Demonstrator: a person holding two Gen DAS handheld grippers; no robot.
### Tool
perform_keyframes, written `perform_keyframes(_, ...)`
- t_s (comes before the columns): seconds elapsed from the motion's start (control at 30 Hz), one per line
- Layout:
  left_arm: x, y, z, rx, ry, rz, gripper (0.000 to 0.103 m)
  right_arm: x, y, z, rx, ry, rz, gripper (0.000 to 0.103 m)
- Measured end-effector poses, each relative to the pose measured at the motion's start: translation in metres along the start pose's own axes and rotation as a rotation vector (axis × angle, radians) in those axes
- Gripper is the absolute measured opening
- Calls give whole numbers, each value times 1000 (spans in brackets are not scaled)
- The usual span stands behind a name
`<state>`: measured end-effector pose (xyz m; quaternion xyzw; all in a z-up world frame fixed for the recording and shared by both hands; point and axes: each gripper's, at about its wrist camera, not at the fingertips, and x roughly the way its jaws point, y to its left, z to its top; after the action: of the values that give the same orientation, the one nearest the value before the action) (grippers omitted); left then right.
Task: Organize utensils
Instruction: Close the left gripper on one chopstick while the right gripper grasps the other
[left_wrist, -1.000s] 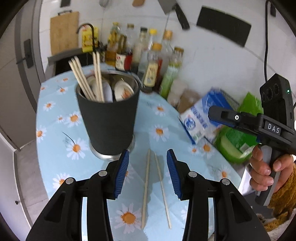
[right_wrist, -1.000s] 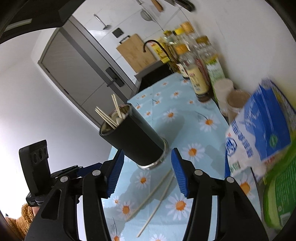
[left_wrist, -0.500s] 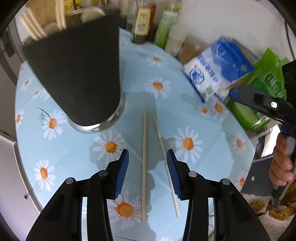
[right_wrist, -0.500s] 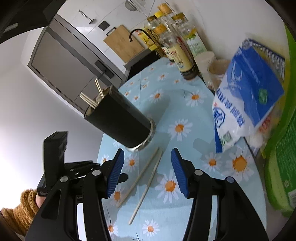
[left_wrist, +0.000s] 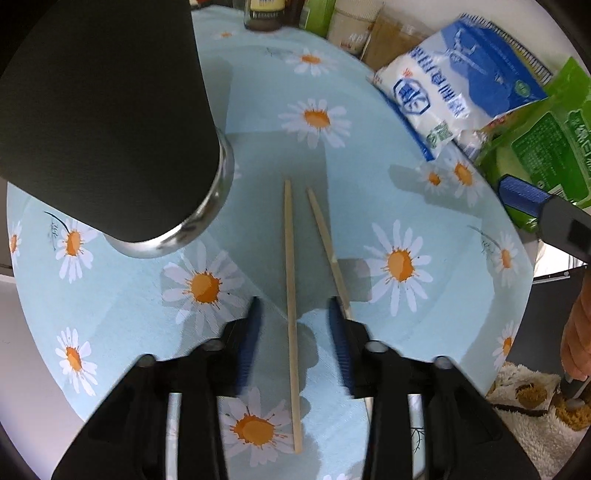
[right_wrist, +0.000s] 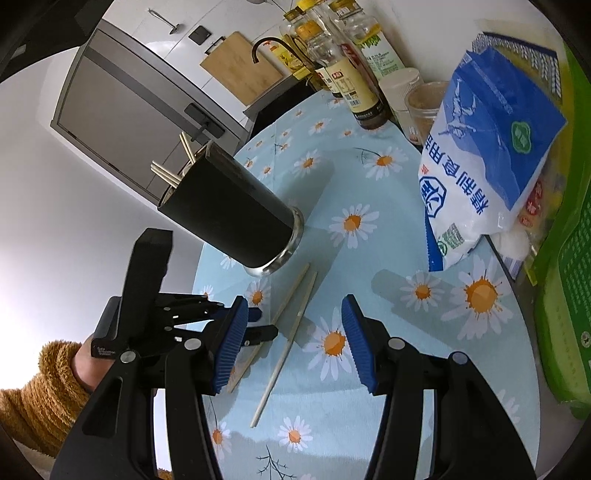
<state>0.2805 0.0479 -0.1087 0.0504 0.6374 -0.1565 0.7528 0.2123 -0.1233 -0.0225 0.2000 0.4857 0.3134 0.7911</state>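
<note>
Round table under a pale-blue cloth (left_wrist: 129, 306) printed with white-and-orange daisies. Beyond it, white wall, grey door (right_wrist: 129, 110), wooden cutting board (right_wrist: 242, 74), black curved tap (right_wrist: 266, 46). Shaggy rug (left_wrist: 535, 417) on the floor by the table edge.

Black utensil holder (left_wrist: 103, 110) with steel base on the cloth, more sticks poking from its top. Two wooden chopsticks (left_wrist: 290, 258) flat on the cloth just beside its base, close together and slightly splayed.

Left gripper (left_wrist: 294, 304) pointing steeply down, jaws just narrowed yet apart, straddling one chopstick without pinching it; the other at the right pad's edge. Right gripper (right_wrist: 294, 302) spread, empty, above the cloth. Mustard fleece sleeve (right_wrist: 33, 406) at the left wrist.

Blue-and-white bag (right_wrist: 480, 147): large blue Chinese characters, shield emblem, green seal. Green packet (left_wrist: 543, 140): fine white print, unreadable. Sauce bottles (right_wrist: 347, 85): labels too small to read.
</note>
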Motion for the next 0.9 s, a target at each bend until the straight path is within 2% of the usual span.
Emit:
perform_keyframes(0.17,6,-1,4,12,40,5,22,5,1,-1,-6,32,5,53)
perform_keyframes(0.4,7,3,11,3,49,41,4,13,4,-2,-4,63,0,53)
perform_keyframes(0.63,6,13,5,-8,35,28,4,22,9,-1,-3,95,-1,53)
perform_keyframes(0.9,-6,22,-27,-34,-4,22,4,34,17,4,3,138,-20,53)
